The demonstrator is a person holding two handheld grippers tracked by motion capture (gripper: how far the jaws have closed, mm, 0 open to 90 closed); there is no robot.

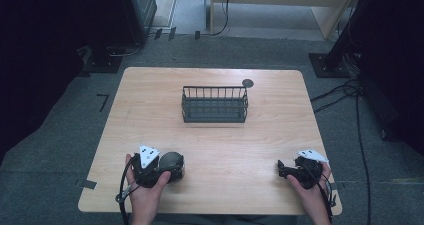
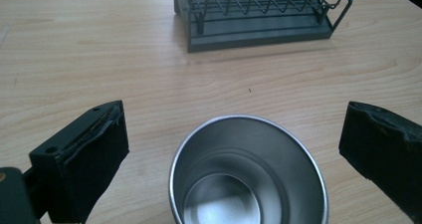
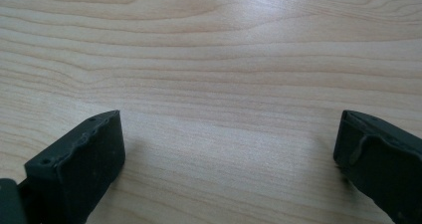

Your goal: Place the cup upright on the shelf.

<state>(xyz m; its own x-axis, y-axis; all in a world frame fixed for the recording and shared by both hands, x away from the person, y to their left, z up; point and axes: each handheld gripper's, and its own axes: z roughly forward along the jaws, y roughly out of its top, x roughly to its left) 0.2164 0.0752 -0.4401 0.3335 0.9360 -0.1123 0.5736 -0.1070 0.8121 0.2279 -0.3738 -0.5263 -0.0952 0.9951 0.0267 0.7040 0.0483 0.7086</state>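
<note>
The steel cup (image 2: 248, 171) stands upright between the left hand-held gripper's (image 2: 234, 149) spread jaws, untouched; the right hand-held gripper (image 3: 231, 154), also spread, lies well apart

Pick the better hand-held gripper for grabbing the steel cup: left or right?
Left. The left hand-held gripper already has its jaws open on either side of the steel cup. The right hand-held gripper sits open over bare table.
</note>
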